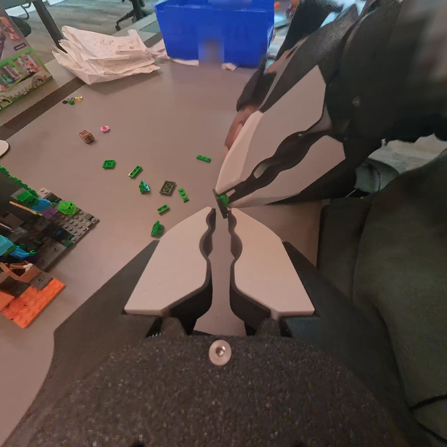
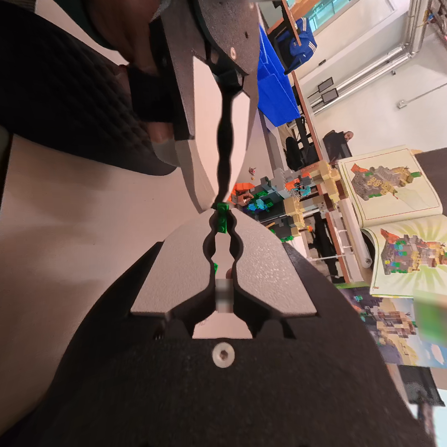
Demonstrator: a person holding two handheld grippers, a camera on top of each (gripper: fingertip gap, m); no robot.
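My right gripper [image 2: 222, 219] is shut on a small green plate [image 2: 222, 223] and holds it above the table. In the left wrist view this gripper [image 1: 223, 200] reaches in from the upper right, and the bright green plate [image 1: 225, 199] sits on a dark green plate [image 1: 220, 206] in its tips. My left gripper [image 1: 221, 211] stands just below, narrowly open, its tips on either side of the dark plate's lower end. The right finger touches that end. In the right wrist view the left gripper [image 2: 219, 205] comes down from above and meets the green plate tip to tip.
Several loose green plates [image 1: 135, 171] lie on the grey table [image 1: 157, 125]. A brick build [image 1: 36, 229] stands at the left, with a blue bin [image 1: 212, 31], papers [image 1: 104, 53] and a set box [image 1: 19, 72] behind. An open booklet [image 2: 391, 188] stands beyond the build. A person's dark clothing [image 1: 387, 266] fills the right. My two grippers' fingertips are within a few centimetres of each other.
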